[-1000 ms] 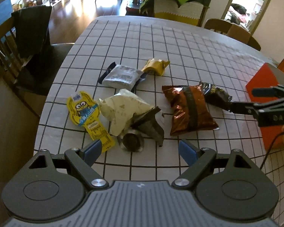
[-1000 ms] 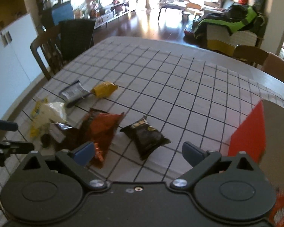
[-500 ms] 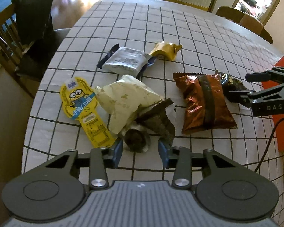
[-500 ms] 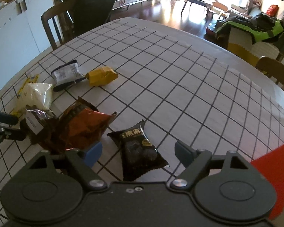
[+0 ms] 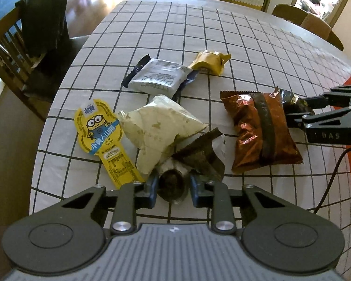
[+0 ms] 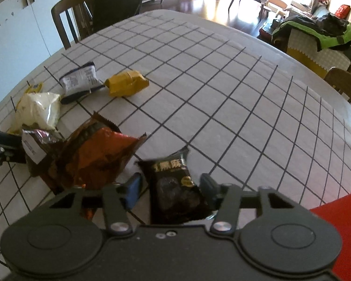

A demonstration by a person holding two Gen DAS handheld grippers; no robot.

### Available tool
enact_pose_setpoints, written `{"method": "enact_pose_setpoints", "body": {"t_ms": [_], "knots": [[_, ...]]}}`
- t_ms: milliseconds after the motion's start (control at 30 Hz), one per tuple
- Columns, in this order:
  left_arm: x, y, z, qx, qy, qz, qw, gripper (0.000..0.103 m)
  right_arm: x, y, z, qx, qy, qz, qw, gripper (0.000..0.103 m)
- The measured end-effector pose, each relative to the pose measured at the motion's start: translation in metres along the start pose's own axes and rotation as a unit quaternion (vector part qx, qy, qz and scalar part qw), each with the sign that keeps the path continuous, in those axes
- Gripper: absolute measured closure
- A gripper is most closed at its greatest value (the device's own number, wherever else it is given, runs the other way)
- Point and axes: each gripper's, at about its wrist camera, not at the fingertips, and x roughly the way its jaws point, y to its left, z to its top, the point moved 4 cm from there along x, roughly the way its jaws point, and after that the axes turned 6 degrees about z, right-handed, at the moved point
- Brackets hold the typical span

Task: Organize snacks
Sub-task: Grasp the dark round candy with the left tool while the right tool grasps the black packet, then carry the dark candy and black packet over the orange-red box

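Note:
Several snack packets lie on the checked tablecloth [image 5: 245,35]. My left gripper [image 5: 173,187] points steeply down, its jaws closing, and both pads touch the crumpled end of a dark brown packet [image 5: 172,185]. That packet lies partly under a cream bag [image 5: 159,128]. My right gripper [image 6: 170,187] is also closing, with a black packet [image 6: 175,182] between its jaws. Its left pad still stands a little apart from the packet. An orange-brown foil bag [image 5: 259,131] lies between the two grippers.
A yellow cartoon packet [image 5: 100,131], a silver-grey packet [image 5: 159,77] and a gold packet [image 5: 209,62] lie further out. A red box [image 6: 339,222] sits at the right table edge. Wooden chairs [image 5: 9,53] stand around the table. A cable [image 5: 332,175] trails on the cloth.
Both grippers sank toward the table and their jaws narrowed from wide apart. The left came in around the dark brown packet, the right around the black packet.

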Motion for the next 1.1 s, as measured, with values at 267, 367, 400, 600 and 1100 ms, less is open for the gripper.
{"method": "enact_pose_setpoints", "body": {"t_ms": [267, 367, 400, 600, 1100], "knots": [[-0.002, 0.005, -0.002, -0.007, 0.003, -0.009, 0.9999, 0.078, -0.005, 0.008, -0.005, 0.005, -0.009, -0.006, 1.000, 0.068], [-0.003, 0.007, -0.004, -0.011, 0.005, -0.013, 0.9998, 0.078, -0.011, 0.009, -0.009, 0.018, -0.012, -0.008, 1.000, 0.069], [-0.004, 0.007, -0.004, -0.011, 0.005, -0.014, 0.9998, 0.078, -0.013, 0.010, -0.010, 0.023, -0.013, -0.008, 1.000, 0.069], [-0.013, 0.008, -0.010, -0.010, 0.000, -0.023, 0.9997, 0.078, -0.031, 0.017, -0.018, 0.049, -0.025, -0.015, 0.998, 0.070], [-0.054, 0.011, -0.027, 0.021, -0.028, -0.051, 0.9981, 0.078, -0.099, 0.051, -0.051, 0.134, -0.075, -0.034, 0.988, 0.071]]}}
